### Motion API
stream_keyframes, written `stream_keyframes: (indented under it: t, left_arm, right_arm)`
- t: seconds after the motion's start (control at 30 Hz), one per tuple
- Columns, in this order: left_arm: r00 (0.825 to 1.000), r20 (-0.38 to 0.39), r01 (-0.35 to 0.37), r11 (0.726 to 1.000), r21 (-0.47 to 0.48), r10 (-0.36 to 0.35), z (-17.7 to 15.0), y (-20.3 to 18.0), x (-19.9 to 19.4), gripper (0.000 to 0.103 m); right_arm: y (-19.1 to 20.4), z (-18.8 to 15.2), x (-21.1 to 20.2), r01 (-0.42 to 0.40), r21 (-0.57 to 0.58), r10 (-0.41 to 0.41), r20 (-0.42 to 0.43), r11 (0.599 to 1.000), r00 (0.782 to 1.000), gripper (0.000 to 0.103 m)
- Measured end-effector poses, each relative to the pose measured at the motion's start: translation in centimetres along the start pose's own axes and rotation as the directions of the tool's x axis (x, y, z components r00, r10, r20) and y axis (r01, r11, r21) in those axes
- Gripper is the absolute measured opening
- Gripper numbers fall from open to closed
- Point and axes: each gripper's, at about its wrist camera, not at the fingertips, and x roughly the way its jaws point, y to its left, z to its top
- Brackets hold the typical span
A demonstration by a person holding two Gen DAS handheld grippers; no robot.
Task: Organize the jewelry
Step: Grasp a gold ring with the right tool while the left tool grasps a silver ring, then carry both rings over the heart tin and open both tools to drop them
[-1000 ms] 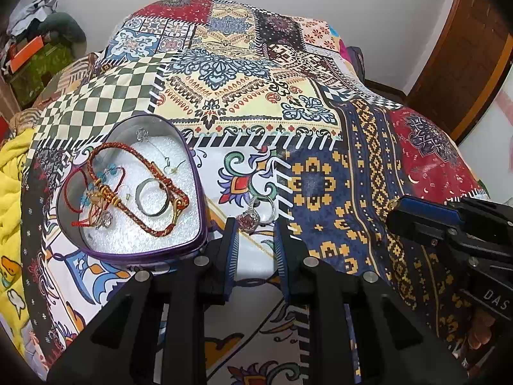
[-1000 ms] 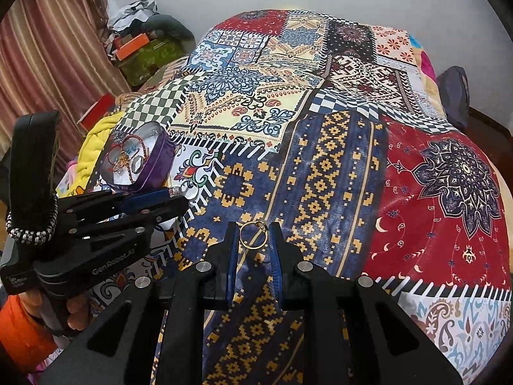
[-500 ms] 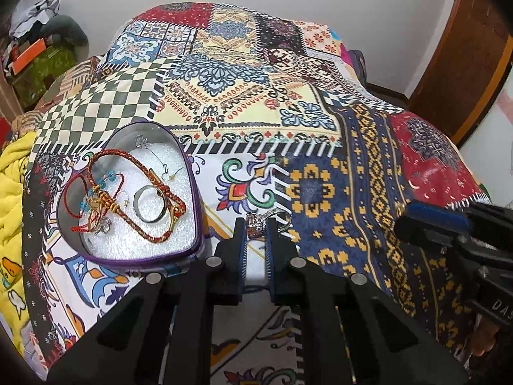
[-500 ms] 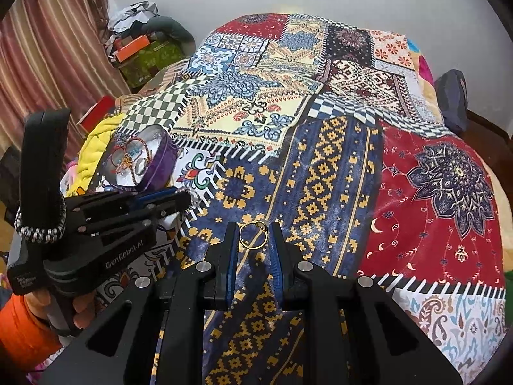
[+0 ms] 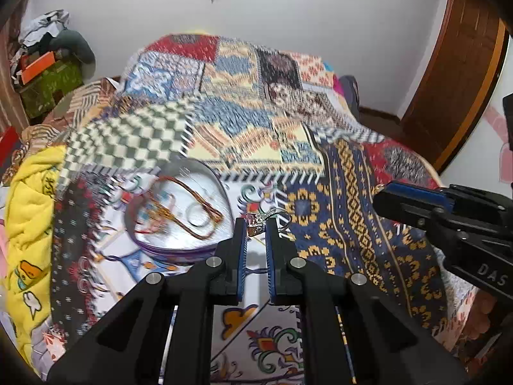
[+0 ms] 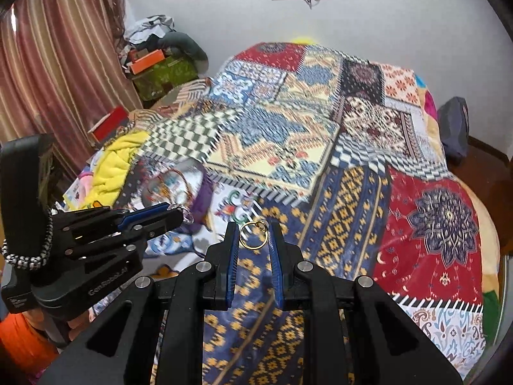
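My left gripper (image 5: pixel 255 227) is shut on a silver ring with a pink stone (image 5: pixel 254 223), held just above the patchwork bedspread (image 5: pixel 336 218). To its left lies a purple heart-shaped tin (image 5: pixel 179 251), open, holding red and brown cord bracelets (image 5: pixel 195 205) and a silver band; it is blurred. My right gripper (image 6: pixel 253 235) is shut on a thin gold ring (image 6: pixel 253 248) above the blue and gold patch. In the right wrist view the left gripper (image 6: pixel 179 213) sits at the left with the tin (image 6: pixel 205 197) behind it.
A yellow blanket (image 5: pixel 29 224) lies bunched at the bed's left edge. Boxes and clothes (image 6: pixel 157 70) are piled in the far left corner by a curtain (image 6: pixel 57 73). A wooden door (image 5: pixel 458 73) stands at the right. The right gripper (image 5: pixel 381 194) is close on my right.
The left gripper shut on the stone ring lying right of the tin and lifted it off the bedspread, tilting upward. The right gripper kept hold of the gold ring and rose a little.
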Motion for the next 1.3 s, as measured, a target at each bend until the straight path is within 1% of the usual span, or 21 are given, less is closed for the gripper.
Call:
stream_keyframes:
  t: [0.23, 0.5, 0.67, 0.83, 1.3]
  left_arm:
    - [0.996, 0.082, -0.031, 1.000, -0.001, 0.031, 1.0, 1.9, -3.6, 0.010]
    - [0.989, 0.127, -0.070, 0.997, -0.017, 0.072, 1.6, 4.7, -5.2, 0.010]
    - [0.989, 0.114, -0.086, 0.996, -0.038, 0.090, 1.6, 6.9, -4.5, 0.010]
    - [0.993, 0.087, -0.072, 0.996, -0.052, 0.076, 1.1, 8.1, -3.1, 0.010]
    - [0.999, 0.020, -0.033, 0.999, 0.000, 0.033, 0.3, 8.0, 0.9, 0.010]
  right_arm:
    - [2.4, 1.5, -0.5, -0.024, -0.028, 0.025, 0.042, 0.999, 0.999, 0.017]
    - [4.5, 3.0, 0.7, -0.064, -0.051, 0.067, 0.063, 0.997, 0.996, 0.017]
    - [5.7, 3.4, 2.3, -0.087, -0.073, 0.091, 0.040, 0.993, 0.995, 0.017]
    - [6.7, 3.6, 4.7, -0.101, -0.108, 0.101, -0.001, 0.989, 0.995, 0.017]
    - [7.3, 4.5, 9.2, -0.128, -0.125, 0.120, -0.071, 0.984, 0.990, 0.017]
